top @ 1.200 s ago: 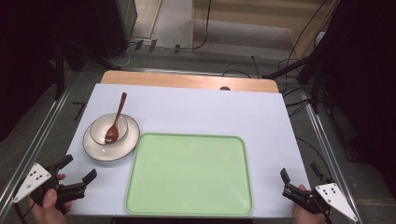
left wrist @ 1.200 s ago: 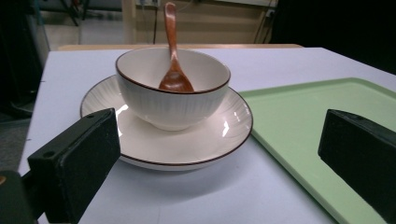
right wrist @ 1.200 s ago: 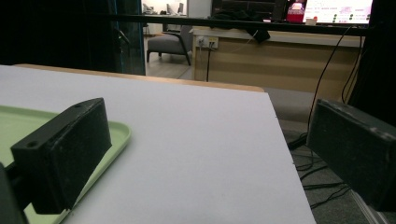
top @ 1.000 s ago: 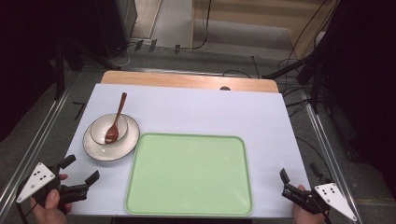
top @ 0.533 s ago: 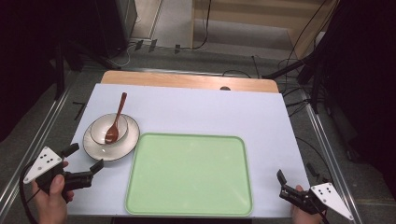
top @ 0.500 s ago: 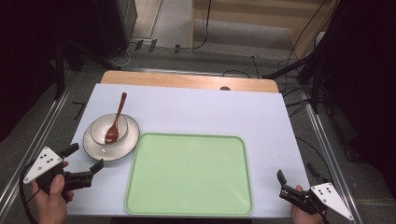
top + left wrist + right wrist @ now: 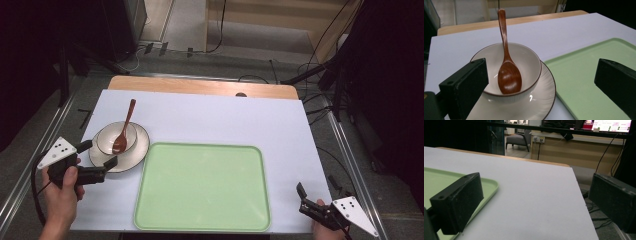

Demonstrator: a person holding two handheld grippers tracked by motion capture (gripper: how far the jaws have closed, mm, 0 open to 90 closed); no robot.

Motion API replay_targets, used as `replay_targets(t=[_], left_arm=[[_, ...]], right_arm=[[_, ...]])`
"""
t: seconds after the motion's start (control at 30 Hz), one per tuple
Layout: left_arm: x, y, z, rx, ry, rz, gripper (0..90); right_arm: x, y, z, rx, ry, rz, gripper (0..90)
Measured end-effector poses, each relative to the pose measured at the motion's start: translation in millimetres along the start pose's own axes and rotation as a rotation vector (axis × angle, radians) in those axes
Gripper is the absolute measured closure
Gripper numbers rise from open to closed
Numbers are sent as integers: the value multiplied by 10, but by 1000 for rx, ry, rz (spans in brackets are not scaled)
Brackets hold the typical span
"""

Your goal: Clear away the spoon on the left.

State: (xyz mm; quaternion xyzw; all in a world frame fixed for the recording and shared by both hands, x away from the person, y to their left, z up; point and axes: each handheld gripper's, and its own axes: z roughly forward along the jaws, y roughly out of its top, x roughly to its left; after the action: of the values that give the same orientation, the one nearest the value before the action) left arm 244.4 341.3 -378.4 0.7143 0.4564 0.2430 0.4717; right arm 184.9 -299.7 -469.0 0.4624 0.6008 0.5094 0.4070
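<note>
A white bowl (image 7: 111, 140) sits on a white plate (image 7: 136, 153) at the table's left. A brown wooden spoon (image 7: 124, 126) rests in the bowl, its handle leaning over the far rim. My left gripper (image 7: 101, 153) is open at the plate's near-left edge, one jaw on each side of that edge, nothing held. In the left gripper view the bowl (image 7: 529, 61), spoon (image 7: 509, 73) and plate (image 7: 545, 101) lie between the wide-open jaws of the left gripper (image 7: 540, 75). My right gripper (image 7: 303, 198) is open and empty at the near right corner, beside the green tray (image 7: 202, 187).
The tray (image 7: 596, 80) lies just right of the plate, with nothing on it. White paper (image 7: 225, 120) covers the table, and a wooden strip (image 7: 200, 86) runs along its far edge. The right gripper (image 7: 535, 185) faces bare paper, with the tray's corner (image 7: 444, 178) at its left.
My left gripper has moved forward and rightward from the near-left edge up to the plate's rim. The right gripper has shifted only slightly.
</note>
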Motion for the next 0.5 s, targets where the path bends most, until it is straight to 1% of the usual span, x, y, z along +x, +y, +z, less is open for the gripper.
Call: replay_targets(t=[0.13, 0.23, 0.3, 0.33, 0.37, 0.4, 0.43, 0.47, 0.5], left_arm=[[18, 94, 118, 12, -14, -5, 0], [31, 147, 222, 24, -10, -5, 0], [45, 182, 284, 39, -10, 1, 0], [62, 217, 344, 51, -10, -1, 0], [62, 217, 344, 51, -10, -1, 0], [96, 246, 405, 65, -7, 1, 0], [96, 246, 405, 65, -7, 1, 0], [122, 259, 436, 73, -8, -3, 0], [147, 270, 467, 75, -16, -20, 2]], right_arm=[[4, 3, -2, -2, 1, -1, 1], [5, 2, 2, 1, 3, -2, 1], [2, 0, 4, 2, 4, -1, 1], [1, -1, 5, 2, 5, -1, 1], [1, -1, 5, 2, 5, -1, 1], [1, -2, 7, 3, 5, 0, 1], [1, -2, 7, 3, 5, 0, 1], [4, -1, 8, 3, 7, -1, 1], [7, 0, 7, 3, 8, -2, 1]])
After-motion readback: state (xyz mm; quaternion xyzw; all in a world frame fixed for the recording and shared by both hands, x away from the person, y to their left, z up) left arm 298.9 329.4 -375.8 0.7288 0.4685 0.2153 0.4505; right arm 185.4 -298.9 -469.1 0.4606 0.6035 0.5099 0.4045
